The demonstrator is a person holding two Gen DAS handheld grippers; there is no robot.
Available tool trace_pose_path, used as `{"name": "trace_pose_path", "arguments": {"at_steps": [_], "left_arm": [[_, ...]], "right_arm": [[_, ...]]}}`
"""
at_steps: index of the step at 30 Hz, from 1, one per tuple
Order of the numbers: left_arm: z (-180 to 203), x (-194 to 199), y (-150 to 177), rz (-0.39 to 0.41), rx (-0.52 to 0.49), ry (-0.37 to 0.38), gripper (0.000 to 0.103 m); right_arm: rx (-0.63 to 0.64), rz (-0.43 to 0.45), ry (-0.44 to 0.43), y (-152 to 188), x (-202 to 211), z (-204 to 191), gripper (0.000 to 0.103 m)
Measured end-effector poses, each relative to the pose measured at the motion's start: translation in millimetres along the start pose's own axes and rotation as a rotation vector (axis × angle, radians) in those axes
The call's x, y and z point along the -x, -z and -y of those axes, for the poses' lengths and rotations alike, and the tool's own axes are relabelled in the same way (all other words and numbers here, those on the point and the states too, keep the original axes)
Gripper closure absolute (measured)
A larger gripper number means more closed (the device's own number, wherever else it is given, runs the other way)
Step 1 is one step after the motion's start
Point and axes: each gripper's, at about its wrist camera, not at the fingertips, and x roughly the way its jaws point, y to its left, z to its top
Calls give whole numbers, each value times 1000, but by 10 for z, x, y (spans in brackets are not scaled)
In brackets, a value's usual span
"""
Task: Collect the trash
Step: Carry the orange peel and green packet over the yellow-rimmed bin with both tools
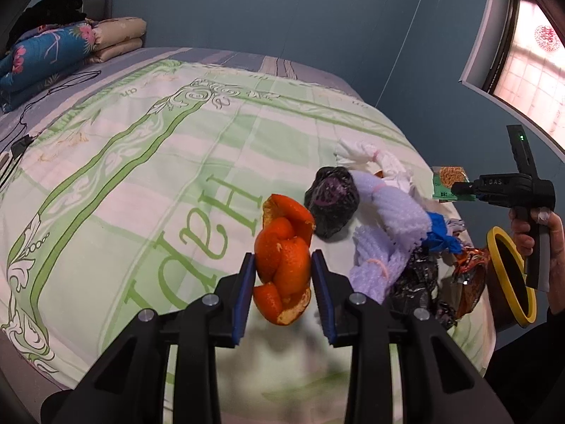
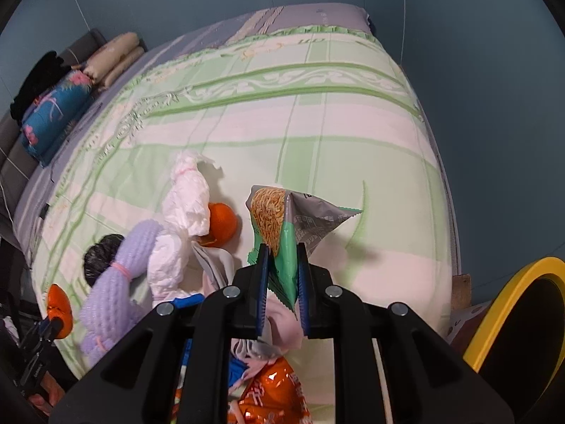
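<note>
My left gripper [image 1: 282, 265] is shut on an orange peel [image 1: 284, 258] and holds it above the bed; it also shows at the left edge of the right wrist view [image 2: 58, 305]. My right gripper [image 2: 281, 261] is shut on a green noodle snack packet [image 2: 282, 226], lifted above the quilt; it also shows in the left wrist view [image 1: 450, 182]. On the bed lie a black crumpled bag [image 1: 332, 199], purple foam nets [image 1: 392, 219], white tissue [image 2: 187, 198], an orange peel piece [image 2: 222, 224] and an orange foil wrapper [image 2: 272, 392].
A yellow-rimmed bin [image 2: 512, 339] stands at the bed's right edge, also in the left wrist view [image 1: 510, 275]. Green-and-white quilt [image 2: 335, 113] covers the bed. Folded blankets and pillows [image 1: 53, 49] lie at the head. A black cable [image 1: 31, 120] runs along the left.
</note>
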Motion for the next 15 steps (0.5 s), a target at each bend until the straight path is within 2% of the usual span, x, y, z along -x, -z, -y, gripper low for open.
{"name": "trace_pose_path", "arguments": {"at_steps": [7,15], "left_arm": [[308,156,-128,23,-44,53,73],[995,223,-347,38,-136,144,73]], "right_arm": [[-1,46,-63,44,420,151,89],[-15,150,-81,160,1044,470,89]]}}
